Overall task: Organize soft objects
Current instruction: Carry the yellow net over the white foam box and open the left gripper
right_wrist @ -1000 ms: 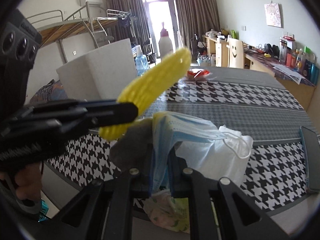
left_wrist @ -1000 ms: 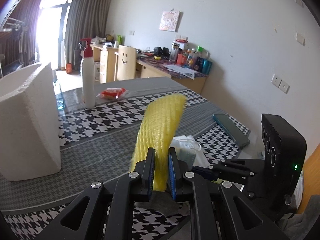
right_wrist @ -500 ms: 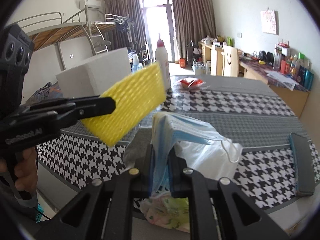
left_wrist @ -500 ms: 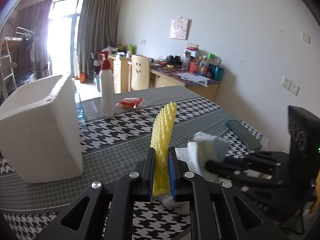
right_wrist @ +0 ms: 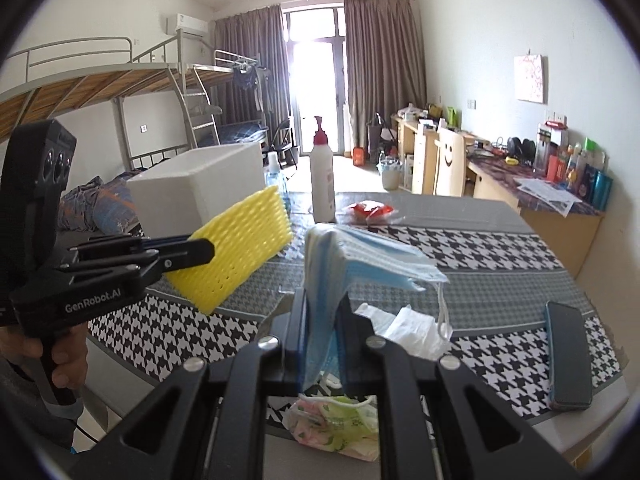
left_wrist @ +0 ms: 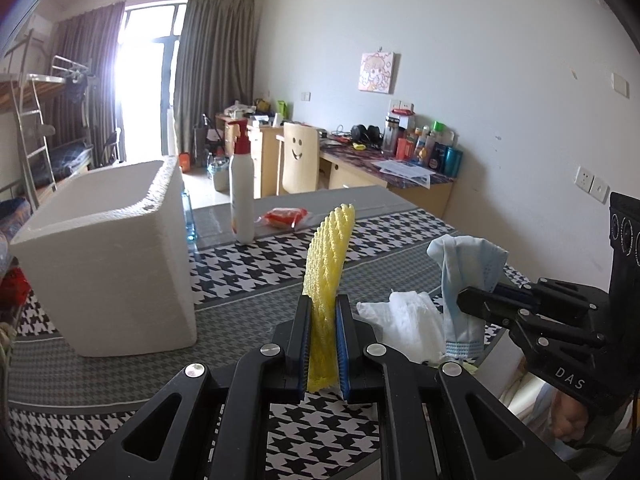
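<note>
Yellow foam net (left_wrist: 326, 280) is pinched by the left hand-held gripper (left_wrist: 323, 344) (right hand-held gripper (right_wrist: 322, 340) clamps blue masks (right_wrist: 360, 264)).

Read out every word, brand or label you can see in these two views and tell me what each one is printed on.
"GenRobot.AI": on the side of the left gripper, seen from the right wrist.
"DAS": on the body of the right gripper, seen from the left wrist.
Labels on the white pump bottle and the desk bottles: too small to read.
</note>
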{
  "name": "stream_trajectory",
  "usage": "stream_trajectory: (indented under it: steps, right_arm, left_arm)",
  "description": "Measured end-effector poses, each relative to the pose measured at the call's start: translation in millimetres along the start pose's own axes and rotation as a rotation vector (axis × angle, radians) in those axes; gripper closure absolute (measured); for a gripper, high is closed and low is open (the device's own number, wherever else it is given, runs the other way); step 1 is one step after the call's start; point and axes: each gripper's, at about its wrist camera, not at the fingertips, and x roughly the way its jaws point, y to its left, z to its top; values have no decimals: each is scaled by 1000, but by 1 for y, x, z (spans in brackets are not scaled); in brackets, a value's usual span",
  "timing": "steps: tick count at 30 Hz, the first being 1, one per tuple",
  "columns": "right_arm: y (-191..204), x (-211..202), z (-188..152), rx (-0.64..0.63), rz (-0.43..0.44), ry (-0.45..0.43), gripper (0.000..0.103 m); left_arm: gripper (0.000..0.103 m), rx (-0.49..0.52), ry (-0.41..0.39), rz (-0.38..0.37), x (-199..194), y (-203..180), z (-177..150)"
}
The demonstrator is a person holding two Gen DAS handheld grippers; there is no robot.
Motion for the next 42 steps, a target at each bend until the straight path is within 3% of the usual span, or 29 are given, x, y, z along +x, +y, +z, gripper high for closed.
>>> stream_trajectory:
  steps: [42]
  right_arm:
    - [11,4,51,-34,-45,-100,87]
  left_arm:
    - [91,48,-130,80,-13,25,51]
